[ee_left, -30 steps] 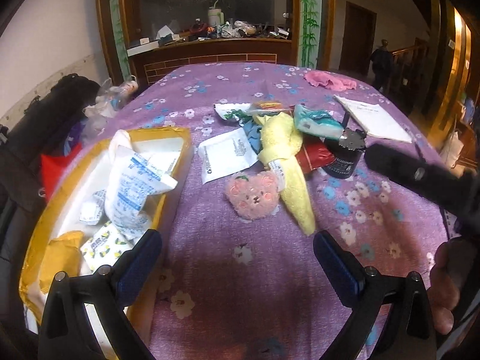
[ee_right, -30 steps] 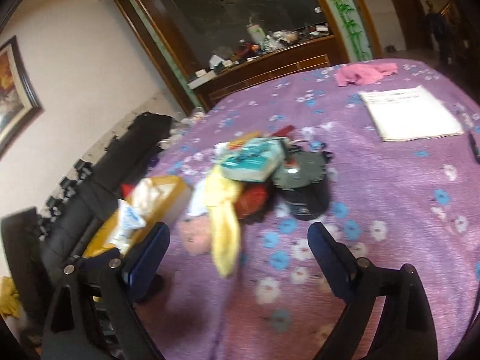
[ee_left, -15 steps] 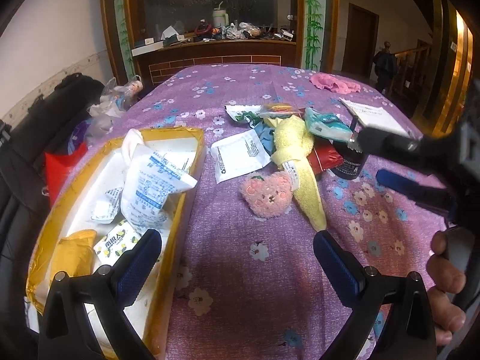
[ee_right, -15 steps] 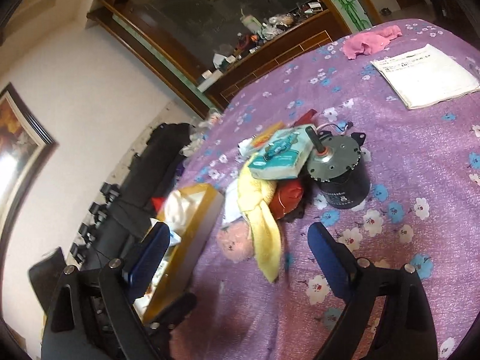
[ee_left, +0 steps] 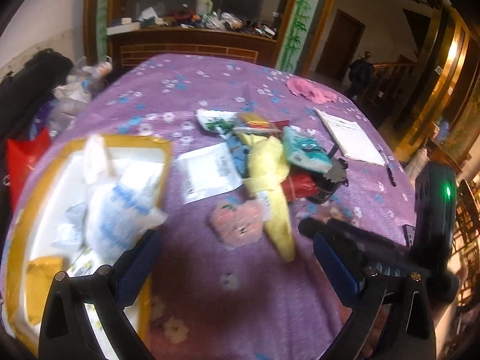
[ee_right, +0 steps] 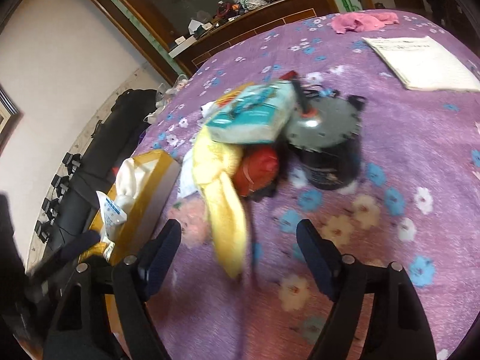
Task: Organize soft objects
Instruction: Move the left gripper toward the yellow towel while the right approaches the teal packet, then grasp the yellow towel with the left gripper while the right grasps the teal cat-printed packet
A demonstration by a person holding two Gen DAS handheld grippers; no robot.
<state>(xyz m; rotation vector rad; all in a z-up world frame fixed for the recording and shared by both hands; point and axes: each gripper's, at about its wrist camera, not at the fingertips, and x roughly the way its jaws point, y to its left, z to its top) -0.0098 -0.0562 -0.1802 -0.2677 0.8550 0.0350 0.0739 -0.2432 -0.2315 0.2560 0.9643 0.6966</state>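
A pile lies mid-table: a yellow cloth (ee_left: 271,177) (ee_right: 223,189), a pink plush bear (ee_left: 238,223) (ee_right: 192,213), a teal tissue pack (ee_left: 306,150) (ee_right: 255,114) and a red pouch (ee_right: 256,171). A yellow-rimmed box (ee_left: 18,231) (ee_right: 150,186) at the left holds white packets. My left gripper (ee_left: 237,267) is open and empty, just short of the plush bear. My right gripper (ee_right: 240,255) is open and empty, with the tip of the yellow cloth between its fingers. In the left wrist view the right gripper's body (ee_left: 390,246) shows at the right.
A black motor with a metal plate (ee_right: 327,147) stands right of the pile. A white paper packet (ee_left: 207,174) lies beside the box. A paper pad (ee_right: 420,60) and pink cloth (ee_right: 360,21) lie farther back. A black bag (ee_right: 99,156) lies left of the table.
My right gripper has moved closer to the pile, over the tip of the yellow cloth. The left gripper has shifted a little; both stay open.
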